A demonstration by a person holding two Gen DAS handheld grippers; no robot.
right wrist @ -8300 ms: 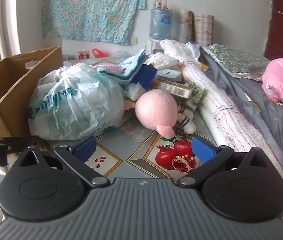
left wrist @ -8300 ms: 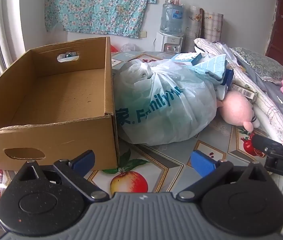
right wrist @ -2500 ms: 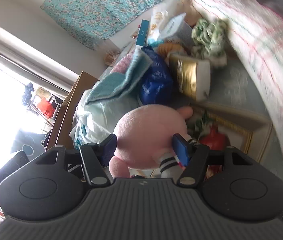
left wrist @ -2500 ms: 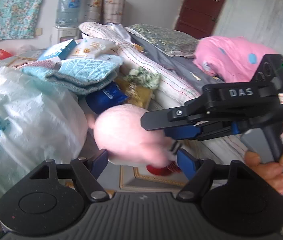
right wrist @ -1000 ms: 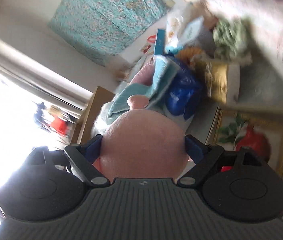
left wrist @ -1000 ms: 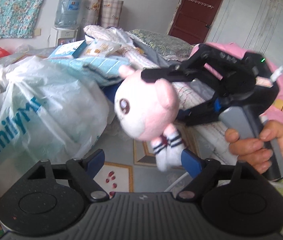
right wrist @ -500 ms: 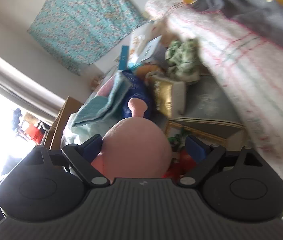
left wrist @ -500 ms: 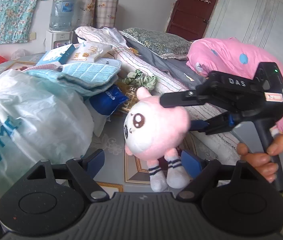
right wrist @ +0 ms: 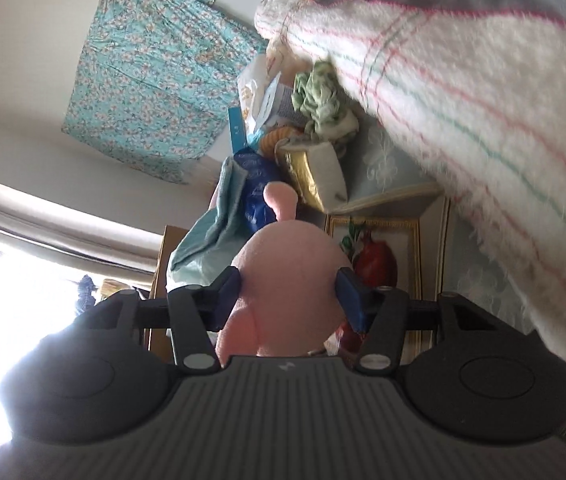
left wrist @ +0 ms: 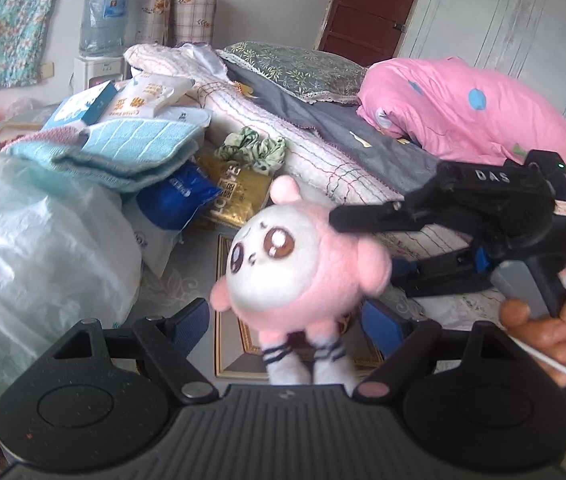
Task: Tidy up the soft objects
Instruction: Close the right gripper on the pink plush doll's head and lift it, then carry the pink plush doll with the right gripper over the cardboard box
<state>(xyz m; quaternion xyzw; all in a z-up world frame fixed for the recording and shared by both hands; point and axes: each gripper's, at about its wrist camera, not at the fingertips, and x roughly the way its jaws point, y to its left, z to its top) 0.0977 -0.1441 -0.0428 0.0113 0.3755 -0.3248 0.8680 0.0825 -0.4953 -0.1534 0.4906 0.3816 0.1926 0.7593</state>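
Your right gripper (right wrist: 288, 294): jaws closing, blue pads pressed on the pink plush toy (left wrist: 297, 268), raised just right of the white plastic bag (left wrist: 35, 256). Your left gripper (left wrist: 289, 322): agape beneath the toy's feet.

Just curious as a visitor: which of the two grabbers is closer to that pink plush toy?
Right. The right gripper is closing on the pink plush toy, pads against its head; the left gripper is open, just below.

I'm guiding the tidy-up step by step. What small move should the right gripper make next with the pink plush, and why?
Probably finish squeezing: the right gripper is closing, its pads flanking the pink plush, while the left gripper stays open beneath its feet, giving no support.
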